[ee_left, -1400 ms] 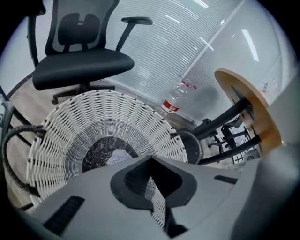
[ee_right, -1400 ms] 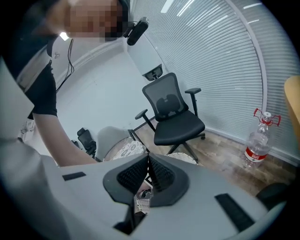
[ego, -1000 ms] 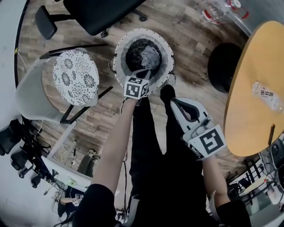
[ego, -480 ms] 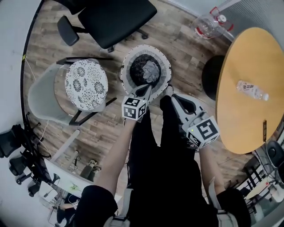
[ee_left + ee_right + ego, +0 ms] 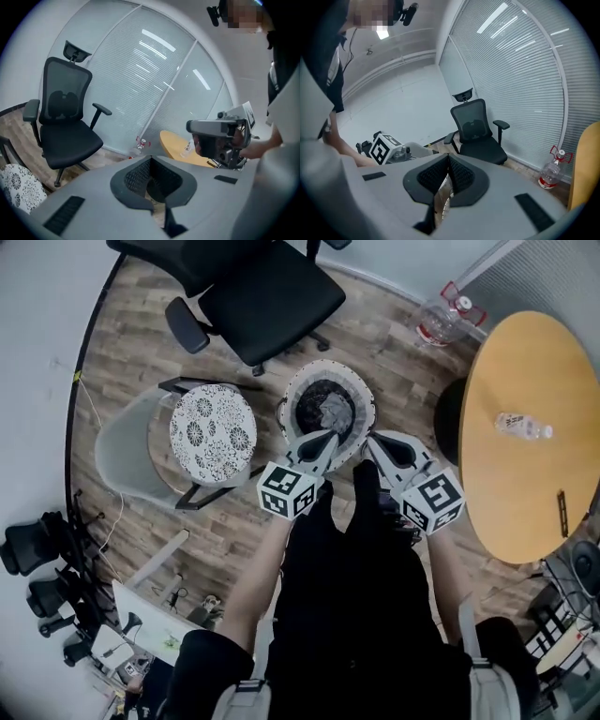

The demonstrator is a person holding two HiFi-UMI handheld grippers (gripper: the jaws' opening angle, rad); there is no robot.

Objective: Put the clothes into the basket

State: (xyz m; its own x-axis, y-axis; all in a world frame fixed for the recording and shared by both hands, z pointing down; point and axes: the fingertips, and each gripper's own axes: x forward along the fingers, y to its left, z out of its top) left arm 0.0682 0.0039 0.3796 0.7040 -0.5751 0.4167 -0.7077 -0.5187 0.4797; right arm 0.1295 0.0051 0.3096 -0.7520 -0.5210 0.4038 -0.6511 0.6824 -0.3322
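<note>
Head view showed the left tool [image 5: 324, 441] and the right tool [image 5: 374, 441] both closed and empty beside the round white-rimmed basket [image 5: 291, 401] holding grey and dark clothes [image 5: 331, 410].

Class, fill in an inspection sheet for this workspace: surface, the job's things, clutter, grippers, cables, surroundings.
Surface: wood-plank floor.
Job's things: round basket on the floor, dark and grey clothes inside.
Clutter: water bottle on the round yellow table; large water jug on the floor.
Grippers: left gripper and right gripper both shut, empty, at the basket's near rim.
Cables: thin cable near the left wall.
Surroundings: black office chair, patterned seat, window blinds.
</note>
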